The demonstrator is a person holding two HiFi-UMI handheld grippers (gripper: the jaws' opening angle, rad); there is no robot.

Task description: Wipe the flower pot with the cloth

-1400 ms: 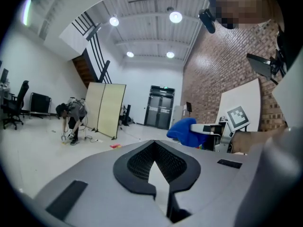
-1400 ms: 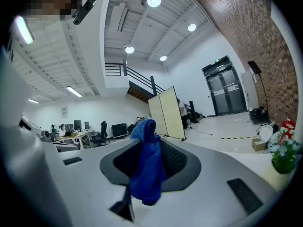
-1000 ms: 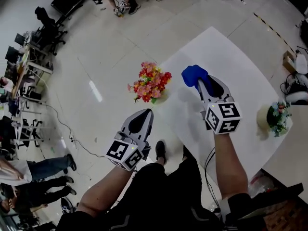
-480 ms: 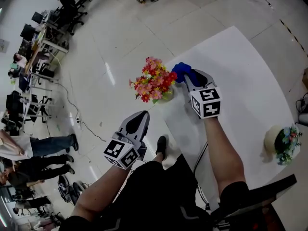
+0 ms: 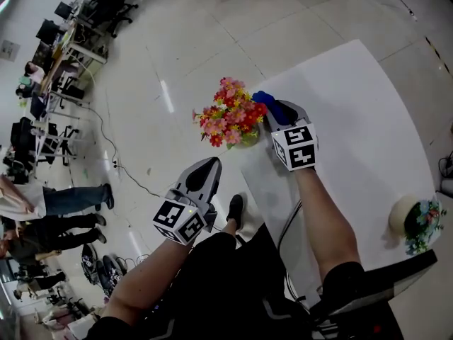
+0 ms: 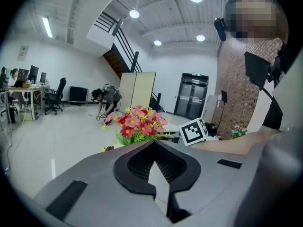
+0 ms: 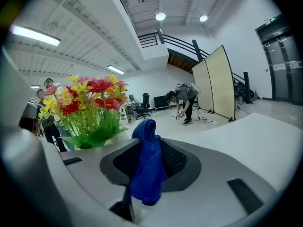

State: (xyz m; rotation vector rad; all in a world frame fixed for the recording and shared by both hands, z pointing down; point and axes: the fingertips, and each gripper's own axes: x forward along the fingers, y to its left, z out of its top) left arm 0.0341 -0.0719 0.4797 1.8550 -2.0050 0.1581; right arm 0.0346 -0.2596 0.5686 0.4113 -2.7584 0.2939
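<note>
Cloth [image 7: 147, 167], blue and bunched, is hanging pinched between the jaws of the right tool [image 5: 272, 108], which are closing on it with a fold sticking up above the tips and the rest drooping down between them. That tool is reaching over the near left corner of the white table [image 5: 354, 98], where the flower pot [image 5: 247, 139] is standing, mostly hidden under its bunch of red, pink and yellow flowers [image 5: 230, 112]. The cloth is sitting just beside the blooms on their right side; whether it is touching the pot cannot be told. The left tool [image 5: 207, 167] is hovering off the table over the tiled floor [image 5: 141, 83], near the pot but apart from it, its jaws pressing together with nothing between them. A second pot of pale flowers [image 5: 414, 222] is standing near the table's near right corner.
</note>
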